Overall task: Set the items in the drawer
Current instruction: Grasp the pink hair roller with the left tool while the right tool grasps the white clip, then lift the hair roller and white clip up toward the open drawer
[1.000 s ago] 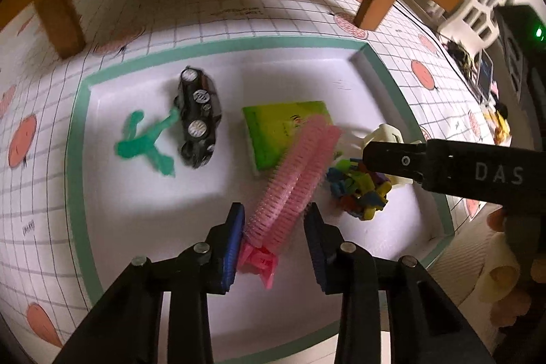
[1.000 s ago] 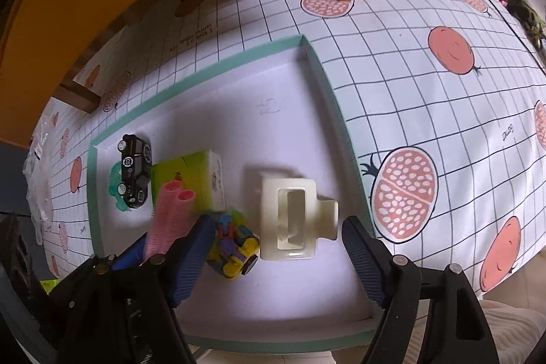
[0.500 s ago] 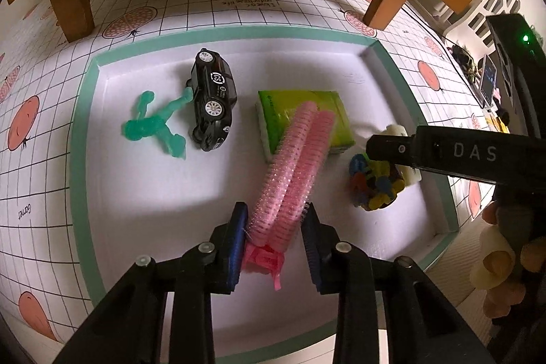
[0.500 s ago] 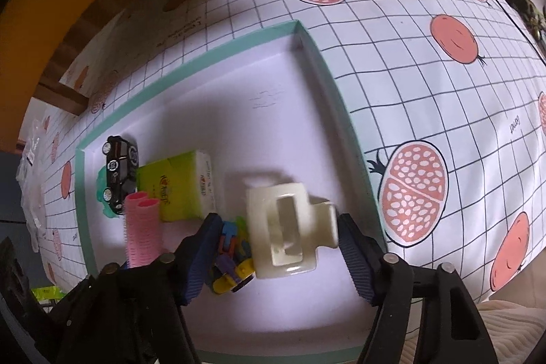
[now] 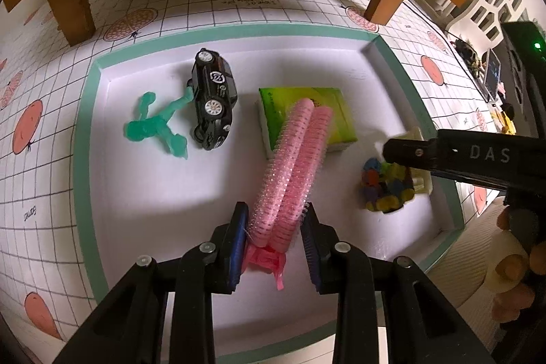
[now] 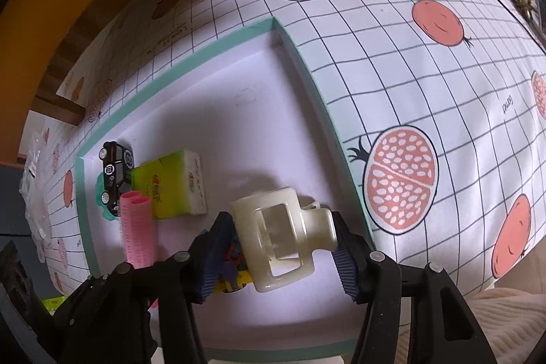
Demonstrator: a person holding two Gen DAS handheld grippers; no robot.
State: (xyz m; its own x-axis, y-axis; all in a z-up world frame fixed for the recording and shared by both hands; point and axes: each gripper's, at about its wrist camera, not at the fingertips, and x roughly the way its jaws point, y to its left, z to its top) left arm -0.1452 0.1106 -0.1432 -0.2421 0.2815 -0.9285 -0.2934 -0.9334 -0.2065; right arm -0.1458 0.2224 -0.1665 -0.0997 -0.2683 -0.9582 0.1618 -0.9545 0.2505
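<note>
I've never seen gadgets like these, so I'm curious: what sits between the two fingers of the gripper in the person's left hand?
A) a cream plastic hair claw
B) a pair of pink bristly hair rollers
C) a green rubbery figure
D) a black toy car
B: the left gripper has its blue pads against the pair of pink bristly hair rollers, which rise between them.

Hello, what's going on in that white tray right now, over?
Left gripper jaws clamped on pink bristly hair rollers. Right gripper jaws closing around cream plastic hair claw. Small multicoloured toy crowds beside it.
</note>
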